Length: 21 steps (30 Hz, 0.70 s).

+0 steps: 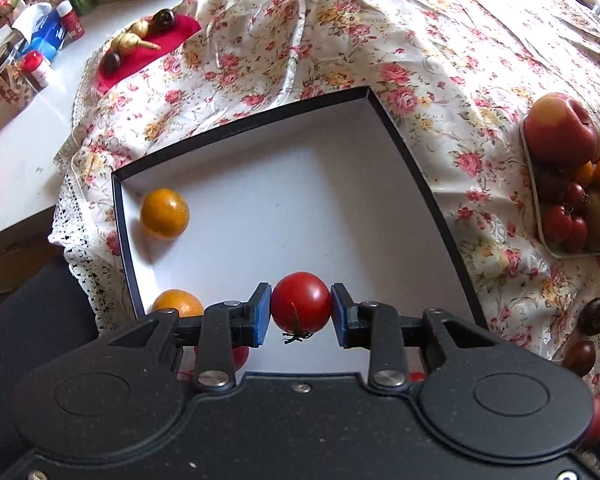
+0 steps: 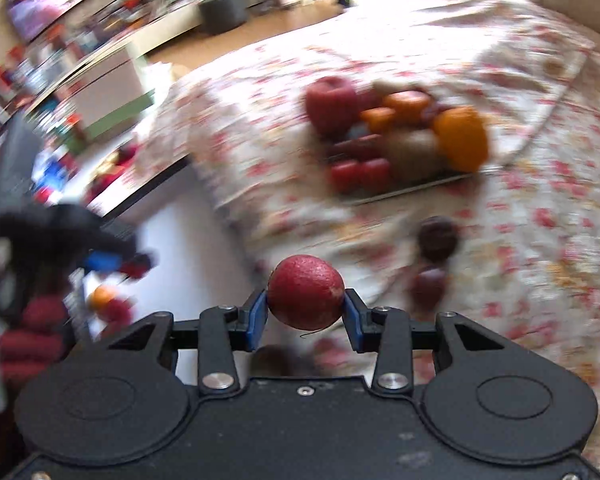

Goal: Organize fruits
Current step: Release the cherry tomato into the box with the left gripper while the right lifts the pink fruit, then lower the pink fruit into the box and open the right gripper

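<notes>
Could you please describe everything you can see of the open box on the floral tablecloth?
The box is a shallow, square tray that looks like cardboard, with dark outer walls and a plain white inside. It lies open and flat on the floral tablecloth, near the cloth's lace edge. Two orange fruits rest inside along its left wall. The left tongs hover over its near side with a red tomato between them.

Red tomato point(image 1: 301, 302) sat between the left jaws, stem end toward the camera, over a dark-rimmed white box point(image 1: 400, 128). Two oranges point(image 1: 164, 213) lay in the box, left of those jaws. Speckled red fruit point(image 2: 306, 292) sat between the right jaws.
</notes>
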Each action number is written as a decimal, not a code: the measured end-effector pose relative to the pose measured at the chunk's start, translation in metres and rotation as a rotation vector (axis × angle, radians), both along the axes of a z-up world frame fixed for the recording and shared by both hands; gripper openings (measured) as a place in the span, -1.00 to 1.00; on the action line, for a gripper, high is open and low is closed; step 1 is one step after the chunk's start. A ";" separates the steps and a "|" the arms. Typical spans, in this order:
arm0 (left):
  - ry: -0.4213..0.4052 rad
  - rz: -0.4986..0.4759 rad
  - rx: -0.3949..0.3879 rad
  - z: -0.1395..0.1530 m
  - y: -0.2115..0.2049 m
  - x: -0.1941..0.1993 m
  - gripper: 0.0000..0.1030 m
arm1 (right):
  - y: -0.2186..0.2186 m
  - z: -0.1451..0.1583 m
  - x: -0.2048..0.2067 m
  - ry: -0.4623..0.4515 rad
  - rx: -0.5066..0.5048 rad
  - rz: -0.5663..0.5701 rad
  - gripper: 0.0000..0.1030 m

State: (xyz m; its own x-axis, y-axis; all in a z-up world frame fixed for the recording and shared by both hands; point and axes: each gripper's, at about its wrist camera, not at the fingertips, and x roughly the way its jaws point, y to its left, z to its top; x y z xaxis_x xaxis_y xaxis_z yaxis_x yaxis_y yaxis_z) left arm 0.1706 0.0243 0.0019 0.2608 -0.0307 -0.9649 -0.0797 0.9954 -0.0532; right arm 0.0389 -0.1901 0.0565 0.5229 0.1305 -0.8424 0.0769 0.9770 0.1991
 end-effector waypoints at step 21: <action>0.051 0.006 -0.042 -0.004 0.005 0.000 -0.20 | 0.089 -0.032 -0.010 0.104 -0.035 0.216 -0.18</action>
State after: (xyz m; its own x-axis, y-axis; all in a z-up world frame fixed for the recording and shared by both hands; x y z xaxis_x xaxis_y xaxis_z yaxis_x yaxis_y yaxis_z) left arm 0.1709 0.0293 -0.0023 0.2115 -0.0701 -0.9749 -0.0894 0.9919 -0.0907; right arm 0.0288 -0.1007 0.0242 0.3960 0.1996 -0.8963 -0.1162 0.9791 0.1667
